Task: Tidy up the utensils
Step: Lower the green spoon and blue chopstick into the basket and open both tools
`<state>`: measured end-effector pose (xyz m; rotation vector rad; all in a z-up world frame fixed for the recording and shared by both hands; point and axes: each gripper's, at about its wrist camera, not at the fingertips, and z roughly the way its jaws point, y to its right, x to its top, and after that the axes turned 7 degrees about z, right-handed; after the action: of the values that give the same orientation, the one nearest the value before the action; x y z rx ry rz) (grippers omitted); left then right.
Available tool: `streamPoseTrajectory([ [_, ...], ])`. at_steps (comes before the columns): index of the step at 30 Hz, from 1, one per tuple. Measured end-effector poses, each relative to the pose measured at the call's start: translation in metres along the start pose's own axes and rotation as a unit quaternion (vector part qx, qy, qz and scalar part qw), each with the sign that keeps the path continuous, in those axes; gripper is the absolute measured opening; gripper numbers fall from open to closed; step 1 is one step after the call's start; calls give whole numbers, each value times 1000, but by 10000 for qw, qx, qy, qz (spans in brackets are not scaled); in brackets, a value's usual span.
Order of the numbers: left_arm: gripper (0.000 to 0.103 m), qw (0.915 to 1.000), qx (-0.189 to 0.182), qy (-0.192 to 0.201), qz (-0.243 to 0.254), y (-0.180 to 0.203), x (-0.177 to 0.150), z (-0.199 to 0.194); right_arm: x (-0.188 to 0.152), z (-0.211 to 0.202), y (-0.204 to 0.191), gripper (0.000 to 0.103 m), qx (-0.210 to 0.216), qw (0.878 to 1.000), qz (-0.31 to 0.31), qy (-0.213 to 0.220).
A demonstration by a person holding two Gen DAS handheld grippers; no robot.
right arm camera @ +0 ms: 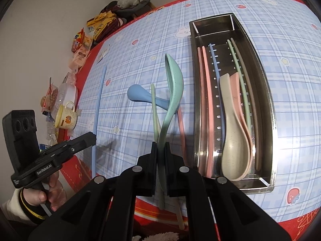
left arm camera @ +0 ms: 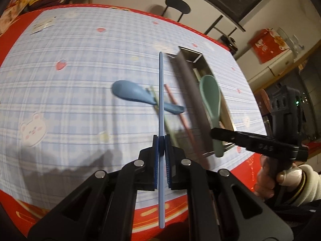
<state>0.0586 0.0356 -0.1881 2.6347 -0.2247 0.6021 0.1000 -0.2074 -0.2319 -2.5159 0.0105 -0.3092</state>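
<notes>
Two jaws of the left gripper (left arm camera: 161, 140) are clenched on a blue chopstick (left arm camera: 161, 84) pointing to twelve o'clock above the blue spoon (left arm camera: 128, 94). Right wrist view: right gripper (right arm camera: 160, 146) is clamped on a green spoon (right arm camera: 174, 84); metal tray (right arm camera: 266, 92) at two o'clock.

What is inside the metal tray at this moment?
In the metal tray lie a beige spoon over a pink spoon, two pink chopsticks, one blue chopstick and green and brown ones. The spoons cover their lower parts.
</notes>
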Motion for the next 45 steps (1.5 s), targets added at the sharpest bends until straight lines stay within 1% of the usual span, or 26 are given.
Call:
streamPoseTrajectory([
  [5,10,9995,-256,-76,-138,8,14,10,1,-10,10,7,-33,9998,96,144],
  [13,10,9984,-539,-149,-41,30,31,26,4,-27,35,7,-249,9985,306,392],
  [15,10,9978,-636,-166,-62,36,37,31,6,-31,41,7,-357,9979,300,458],
  [18,10,9966,-783,-186,-155,43,47,39,11,-36,48,7,-643,9964,201,516],
  [21,10,9946,-956,-203,-346,48,57,51,16,-36,54,7,-937,9946,54,450],
  [26,10,9915,-1102,-278,-629,60,71,80,23,-32,58,7,-1135,9932,-36,274],
  [29,10,9904,-1100,-331,-771,64,77,97,23,-28,57,7,-1192,9926,-135,183],
  [36,10,9913,-921,-433,-829,73,88,126,26,-21,57,7,-1309,9912,-213,5],
  [40,10,9929,-760,-489,-775,75,88,136,28,-16,58,7,-1308,9912,-199,-34],
  [45,10,9930,-678,-569,-783,77,86,144,32,-13,58,7,-1312,9911,-205,-46],
])
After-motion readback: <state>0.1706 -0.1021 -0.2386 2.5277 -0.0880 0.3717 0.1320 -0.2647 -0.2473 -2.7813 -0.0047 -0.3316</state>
